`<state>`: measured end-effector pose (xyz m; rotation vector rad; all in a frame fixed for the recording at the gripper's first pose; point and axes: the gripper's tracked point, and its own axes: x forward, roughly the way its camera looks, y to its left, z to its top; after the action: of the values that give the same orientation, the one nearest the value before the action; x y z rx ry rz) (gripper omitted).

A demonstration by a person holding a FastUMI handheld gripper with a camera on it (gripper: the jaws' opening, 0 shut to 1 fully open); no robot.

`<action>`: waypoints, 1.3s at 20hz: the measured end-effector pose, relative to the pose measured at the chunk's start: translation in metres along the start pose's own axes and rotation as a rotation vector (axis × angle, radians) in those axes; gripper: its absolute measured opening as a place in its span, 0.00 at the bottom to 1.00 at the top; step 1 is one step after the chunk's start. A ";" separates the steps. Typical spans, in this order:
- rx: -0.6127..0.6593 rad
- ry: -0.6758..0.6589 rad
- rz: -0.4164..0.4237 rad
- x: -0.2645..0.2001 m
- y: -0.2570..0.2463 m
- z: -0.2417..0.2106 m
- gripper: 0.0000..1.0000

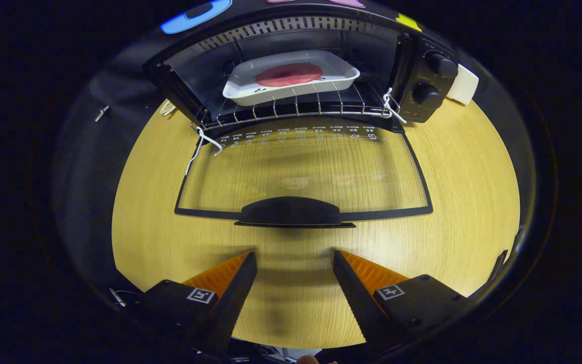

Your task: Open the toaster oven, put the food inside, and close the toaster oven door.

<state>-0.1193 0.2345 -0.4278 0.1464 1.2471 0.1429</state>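
Note:
A black toaster oven [422, 86] stands at the far side of the wooden table [473, 202]. Its glass door [301, 172] is folded flat down toward me, with the dark handle [291, 212] at its near edge. Inside, on the wire rack [291, 108], rests a white rectangular tray [291, 78] holding a flat reddish-pink piece of food [289, 75]. My gripper [295, 258] hovers over the table just short of the door handle, open, with nothing between its fingers.
Two round knobs [435, 78] sit on the oven's right panel. A white block [463, 83] stands just right of the oven. White wire hooks [391, 107] hang at both door hinges. Bare tabletop lies left and right of the door.

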 end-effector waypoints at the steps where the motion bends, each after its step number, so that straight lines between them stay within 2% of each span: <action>1: -0.006 -0.015 -0.019 0.002 -0.001 0.005 0.99; 5: -0.048 -0.051 -0.077 0.013 -0.002 0.022 0.99; 7: -0.015 -0.036 -0.094 0.014 -0.002 0.023 0.98; 10: -0.015 -0.046 -0.081 0.009 -0.001 0.023 0.98; 18: -0.022 -0.203 -0.041 -0.028 0.000 0.039 0.99; 26: -0.049 -0.363 -0.027 -0.072 0.001 0.086 0.99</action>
<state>-0.0605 0.2193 -0.3336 0.1075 0.8823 0.1171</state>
